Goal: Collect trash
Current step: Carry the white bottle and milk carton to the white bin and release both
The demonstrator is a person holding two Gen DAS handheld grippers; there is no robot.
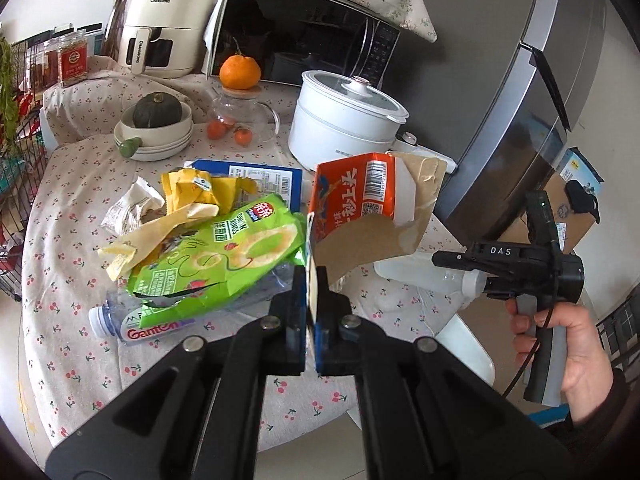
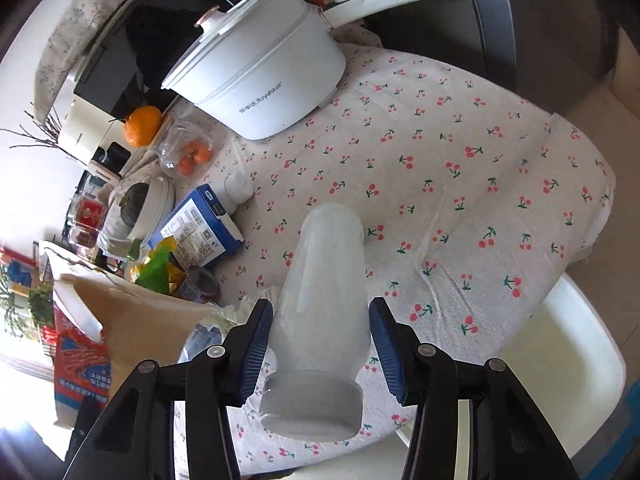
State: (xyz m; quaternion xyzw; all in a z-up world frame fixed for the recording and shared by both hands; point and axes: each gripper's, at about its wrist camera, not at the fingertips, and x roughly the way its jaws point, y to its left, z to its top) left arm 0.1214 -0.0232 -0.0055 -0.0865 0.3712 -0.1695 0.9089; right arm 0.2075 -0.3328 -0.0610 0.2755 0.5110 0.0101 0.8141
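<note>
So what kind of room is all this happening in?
Most likely a home kitchen or dining corner: a microwave and an air fryer stand behind a table with a cherry-print cloth, a white electric pot sits on it, and a grey fridge stands beside it.

- Left gripper (image 1: 311,280) clamped on the lower edge of a torn orange carton (image 1: 360,204), held up just right of the green snack bag (image 1: 216,252).
- Clear water bottle (image 1: 160,320) lying under the green snack bag.
- Yellow wrappers (image 1: 200,192) behind it.
- Right gripper (image 1: 456,260) far right of it, beside a frosted bottle (image 1: 420,276).
</note>
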